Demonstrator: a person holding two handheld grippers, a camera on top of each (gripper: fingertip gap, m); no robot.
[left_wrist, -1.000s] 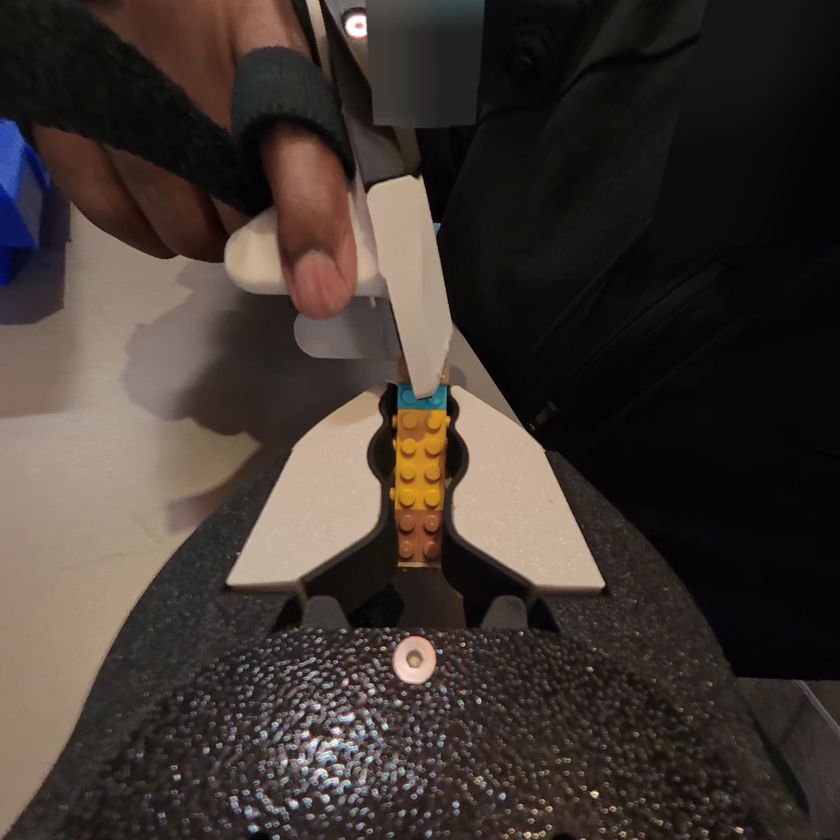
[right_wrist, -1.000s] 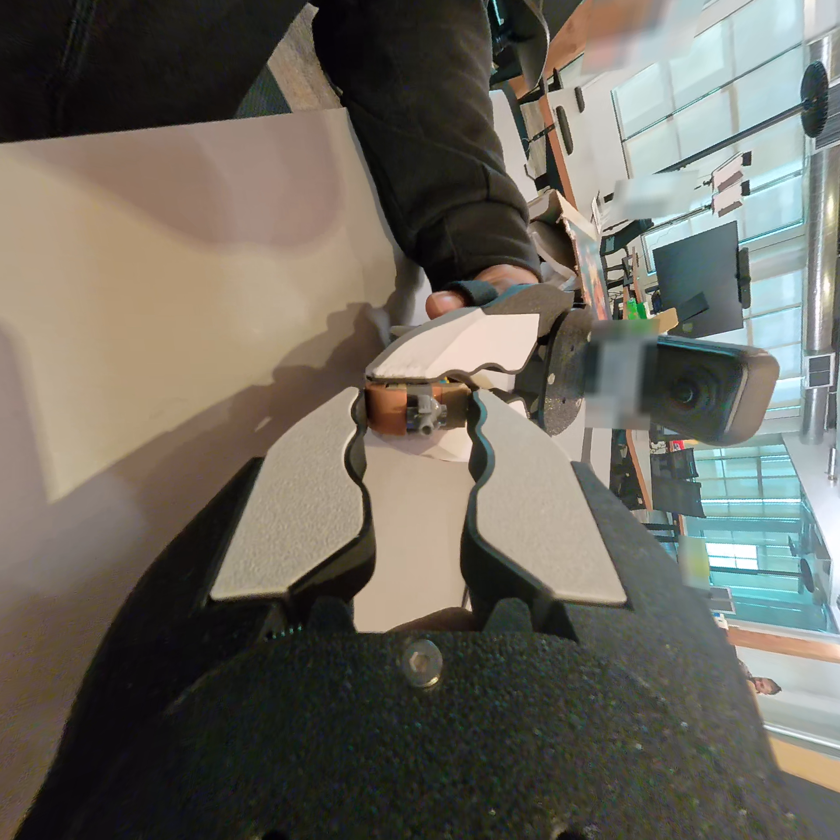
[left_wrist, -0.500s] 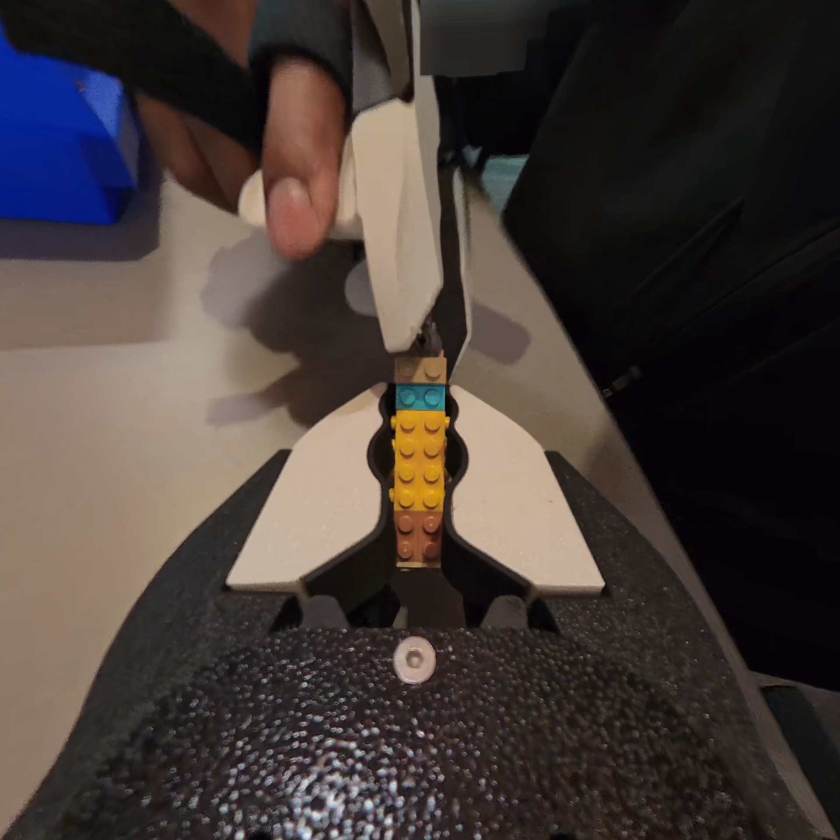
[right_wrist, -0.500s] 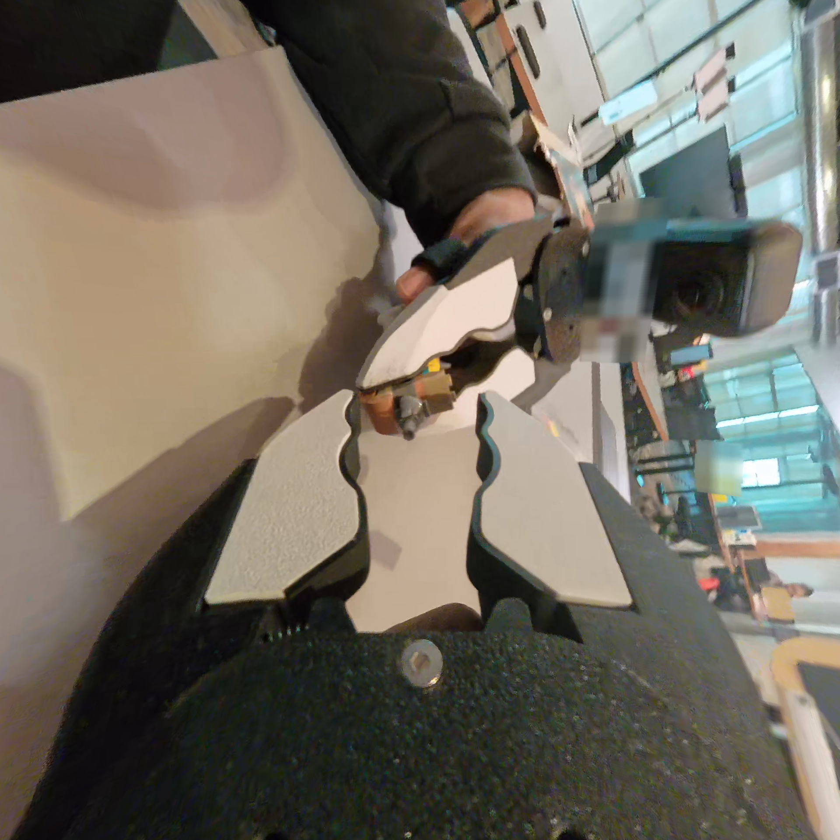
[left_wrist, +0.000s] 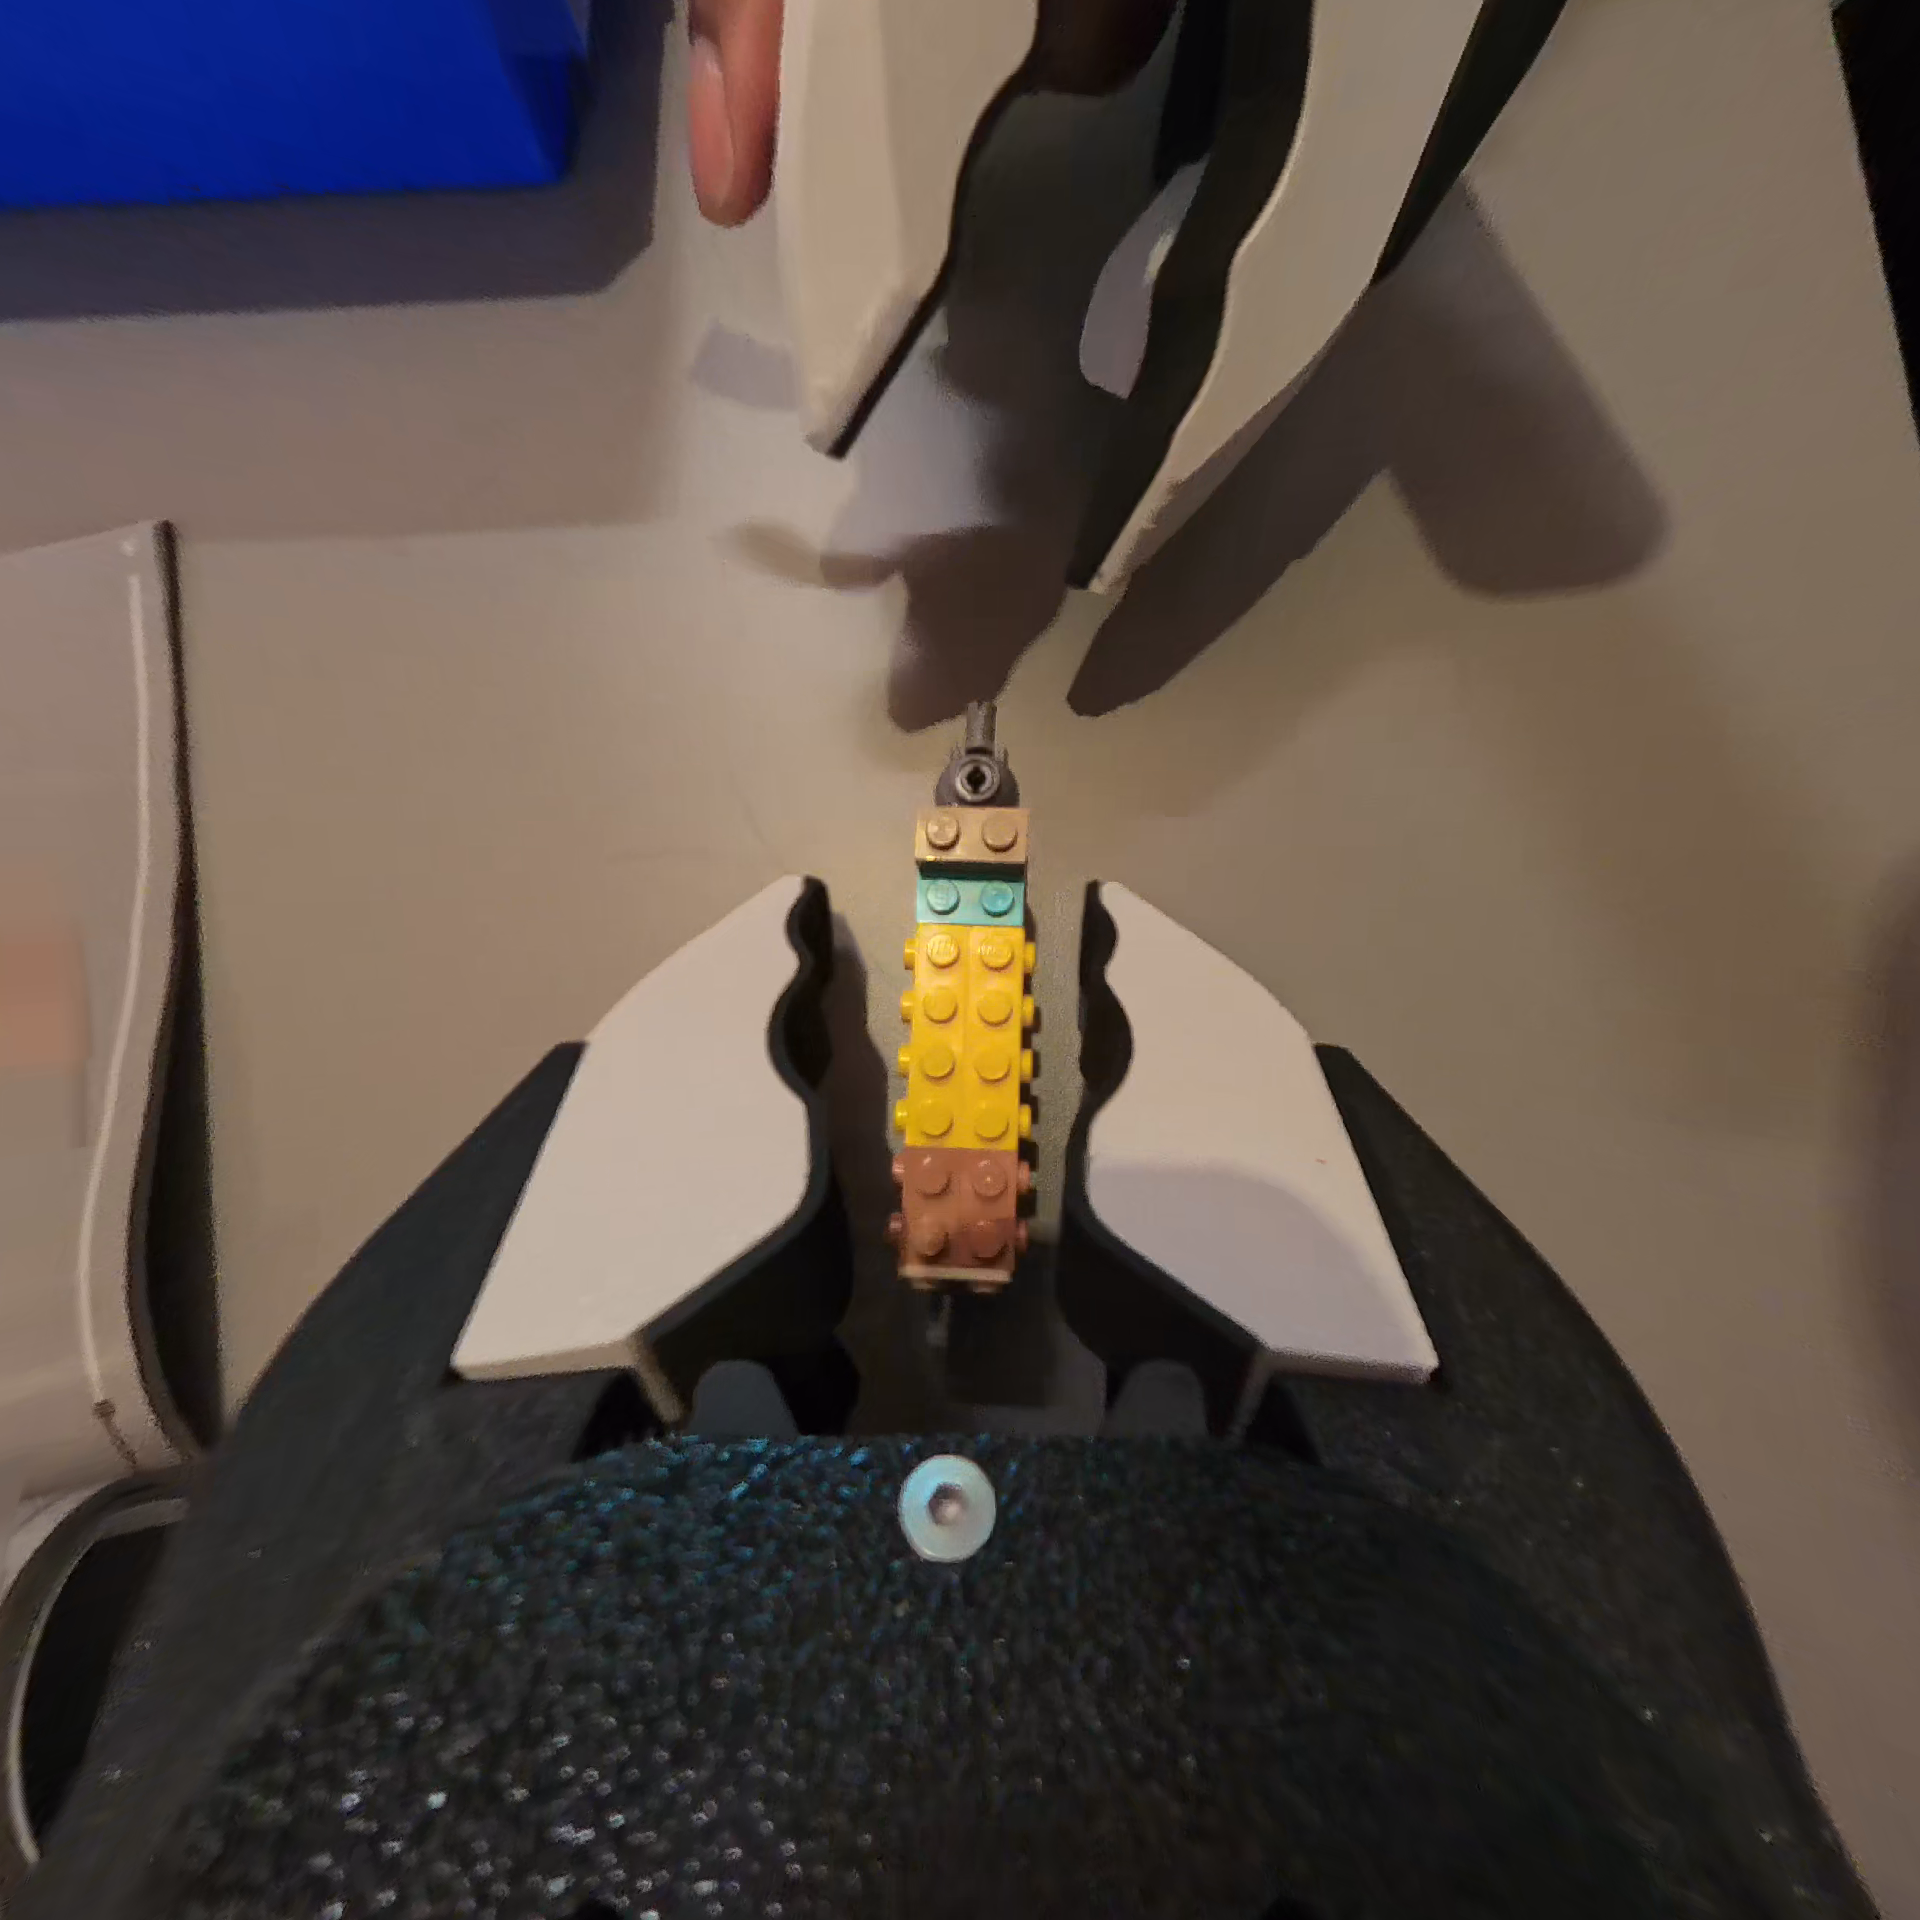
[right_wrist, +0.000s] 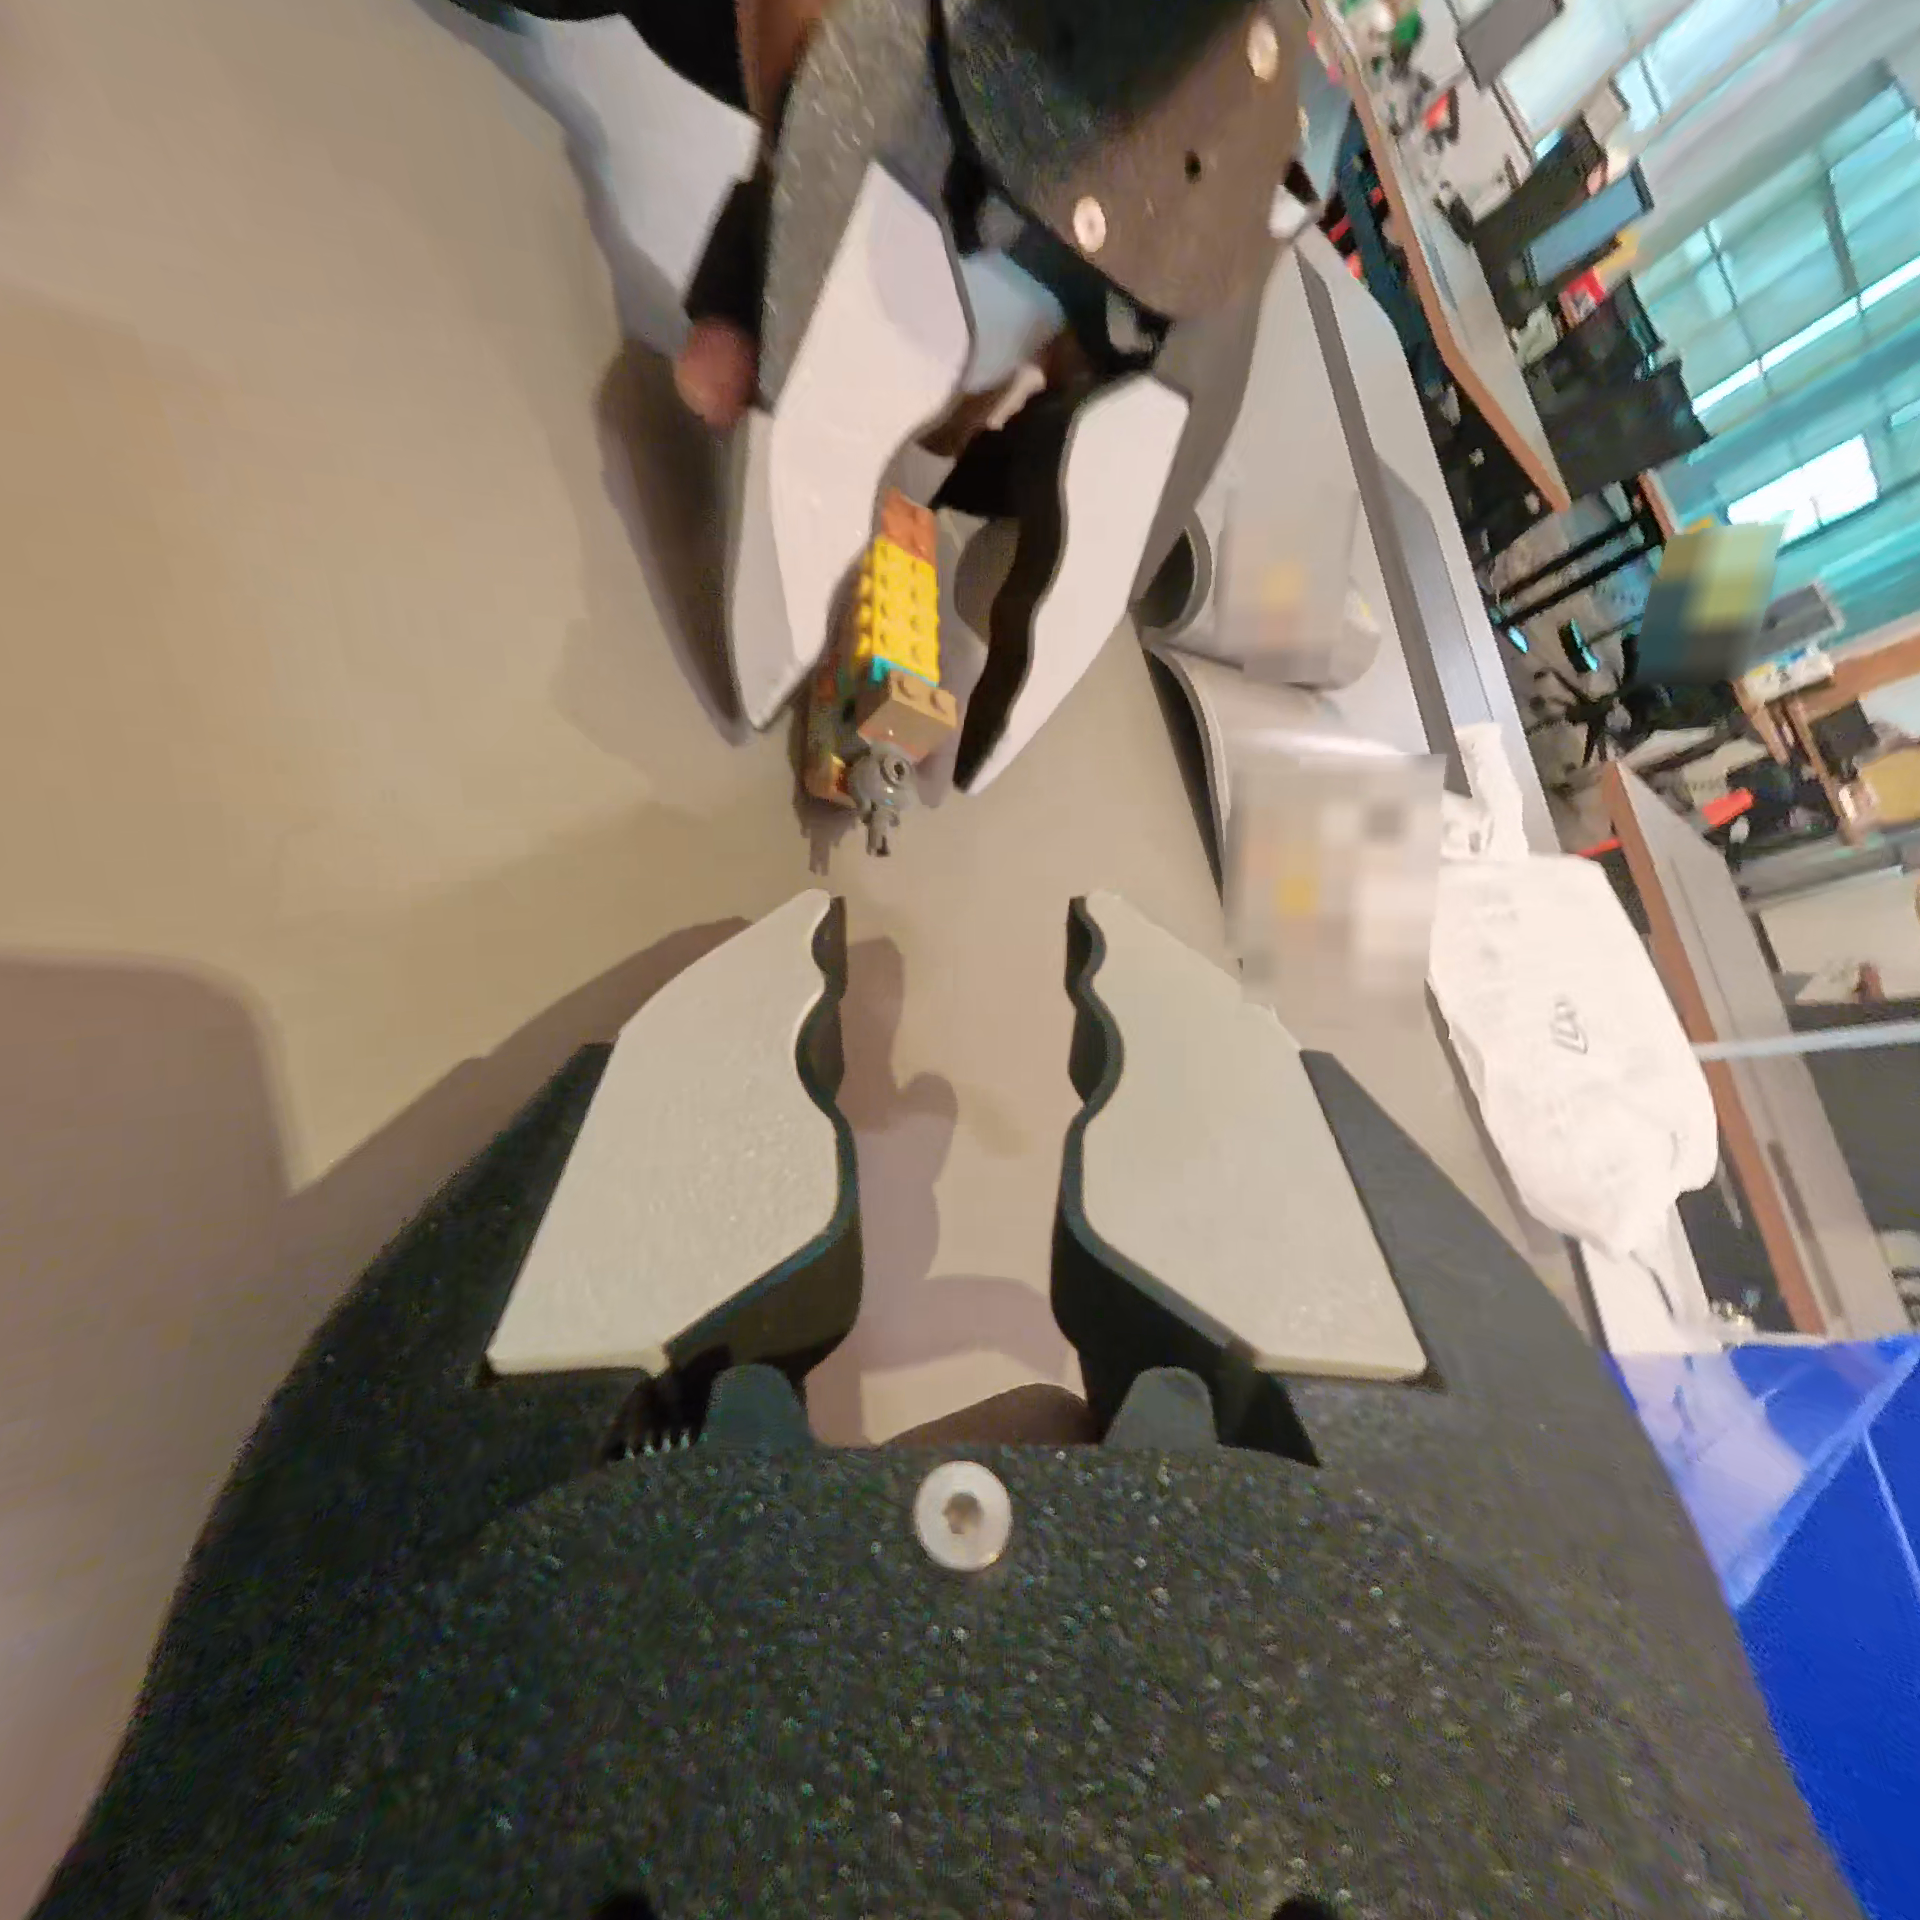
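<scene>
Left gripper (left_wrist: 954, 894) spread wide around the brick stack (left_wrist: 966, 1049) lying untouched on the desk (left_wrist: 416, 831), right gripper (right_wrist: 951, 914) open and bare nearby, blue bin (left_wrist: 270, 94) beyond.

Warm, dim light from above threw soft shadows on the table (left_wrist: 416, 727). Wide-angle bending at edges; motion blur up top, windows (right_wrist: 1766, 208) possibly blown out.

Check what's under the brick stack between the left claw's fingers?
The brick stack lies on the beige table, apart from both fingers of the open left claw. Its underside is hidden.
</scene>
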